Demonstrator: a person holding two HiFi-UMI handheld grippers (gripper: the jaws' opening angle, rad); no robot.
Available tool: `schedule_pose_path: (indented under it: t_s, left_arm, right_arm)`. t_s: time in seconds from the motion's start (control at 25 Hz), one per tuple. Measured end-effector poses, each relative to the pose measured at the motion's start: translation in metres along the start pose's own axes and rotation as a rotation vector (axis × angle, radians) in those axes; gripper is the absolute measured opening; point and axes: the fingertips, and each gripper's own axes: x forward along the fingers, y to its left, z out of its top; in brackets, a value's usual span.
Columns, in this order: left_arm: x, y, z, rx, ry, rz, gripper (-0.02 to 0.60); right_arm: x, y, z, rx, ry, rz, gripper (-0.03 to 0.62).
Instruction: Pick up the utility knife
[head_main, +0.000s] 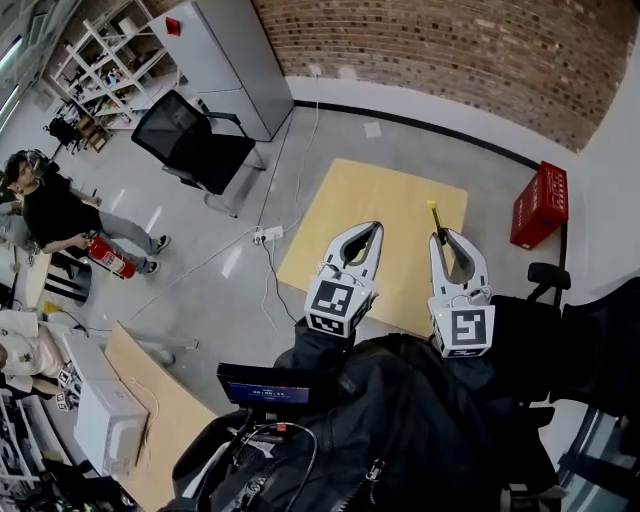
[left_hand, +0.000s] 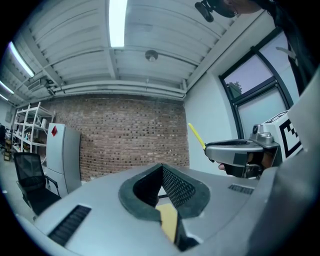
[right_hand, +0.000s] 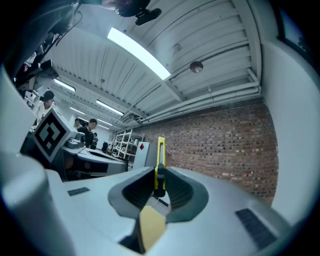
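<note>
The utility knife (right_hand: 159, 162), a slim yellow one with a dark slider part, stood clamped between the jaws of the right gripper (right_hand: 159, 186). Most of its length stuck out past the fingertips, pointing upward. In the head view it (head_main: 434, 214) showed against the far right corner of the pale wooden table (head_main: 350, 200) and was clear of the tabletop, held up in the air. Judged from that, the pick-up looked done.

The knife would probably handle as a light, stiff thing with a smooth plastic or metal casing. It could pivot or slide in a grip taken so near one end. A hold nearer the middle of the body, across its flat sides and away from the blade end, would seem steadier. Whether the blade was out could not be told.

The left gripper (left_hand: 161, 167) hung just beside the right one, its jaws brought together with nothing between them. A red crate (head_main: 540, 203) stood on the floor beyond the table's right edge, near the brick wall (head_main: 450, 45).
</note>
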Motion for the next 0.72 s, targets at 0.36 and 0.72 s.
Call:
schedule_pose_path:
  t_s: [0.36, 0.72]
  left_arm:
    - [0.0, 0.001, -0.009, -0.003, 0.026, 0.013, 0.0]
    - [-0.002, 0.006, -0.011, -0.017, 0.03, 0.034, 0.0]
  right_arm:
    - [0.001, -0.003, -0.006, 0.021, 0.004, -0.004, 0.069]
    - [0.003, -0.003, -0.006, 0.022, -0.004, 0.003, 0.069]
